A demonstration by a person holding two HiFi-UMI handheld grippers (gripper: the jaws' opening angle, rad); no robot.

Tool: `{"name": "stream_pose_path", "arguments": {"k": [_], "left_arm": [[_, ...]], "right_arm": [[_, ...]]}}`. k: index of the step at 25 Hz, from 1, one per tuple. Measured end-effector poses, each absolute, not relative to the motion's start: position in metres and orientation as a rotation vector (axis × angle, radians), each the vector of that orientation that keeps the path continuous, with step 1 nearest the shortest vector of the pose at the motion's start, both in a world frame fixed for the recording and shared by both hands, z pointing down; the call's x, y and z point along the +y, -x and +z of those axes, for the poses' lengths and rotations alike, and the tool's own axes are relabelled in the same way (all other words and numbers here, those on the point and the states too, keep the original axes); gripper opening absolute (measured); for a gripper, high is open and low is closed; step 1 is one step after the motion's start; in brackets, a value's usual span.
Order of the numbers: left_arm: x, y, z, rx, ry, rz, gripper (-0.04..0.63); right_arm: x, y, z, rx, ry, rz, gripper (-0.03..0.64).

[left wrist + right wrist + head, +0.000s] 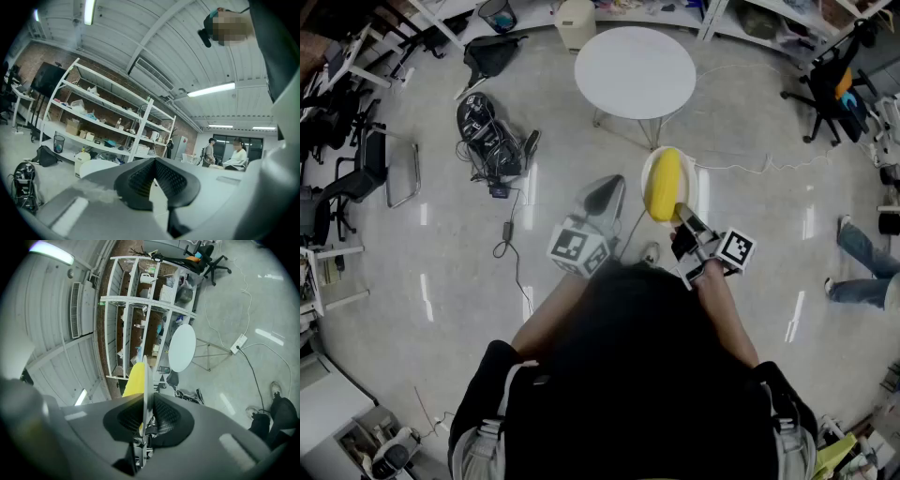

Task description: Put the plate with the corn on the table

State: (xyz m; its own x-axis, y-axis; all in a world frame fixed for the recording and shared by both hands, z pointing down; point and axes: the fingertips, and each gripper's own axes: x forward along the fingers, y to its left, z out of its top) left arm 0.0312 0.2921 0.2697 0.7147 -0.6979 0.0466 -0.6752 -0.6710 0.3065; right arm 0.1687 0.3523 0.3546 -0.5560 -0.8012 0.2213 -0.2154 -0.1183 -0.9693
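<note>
A white plate [694, 187] carries a yellow corn cob [664, 185], and my right gripper [682, 217] is shut on its near rim, holding it in the air above the floor. In the right gripper view the plate [146, 380] shows edge-on between the pads, with the corn [135, 379] on its left face. The round white table [635, 72] stands ahead of the plate, bare on top, and also shows as a table [182, 348] in that view. My left gripper [605, 195] hangs beside the plate, shut with nothing in it; its pads [140, 180] meet at the tips.
A black bag with cables [490, 139] lies on the floor at left. Office chairs [830, 80] stand at the right, shelving [93, 126] lines the far wall, and a person's legs [862, 267] are at the right. A power strip [238, 341] lies near the table's legs.
</note>
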Motion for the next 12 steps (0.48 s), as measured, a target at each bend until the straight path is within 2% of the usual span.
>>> {"name": "stream_pose_path", "arguments": {"k": [12], "left_arm": [[0.3012, -0.0310, 0.2678, -1.090, -2.610, -0.121, 0.006]], "right_arm": [[0.3592, -0.1668, 0.3536, 1.716, 1.114, -1.724, 0.044]]}}
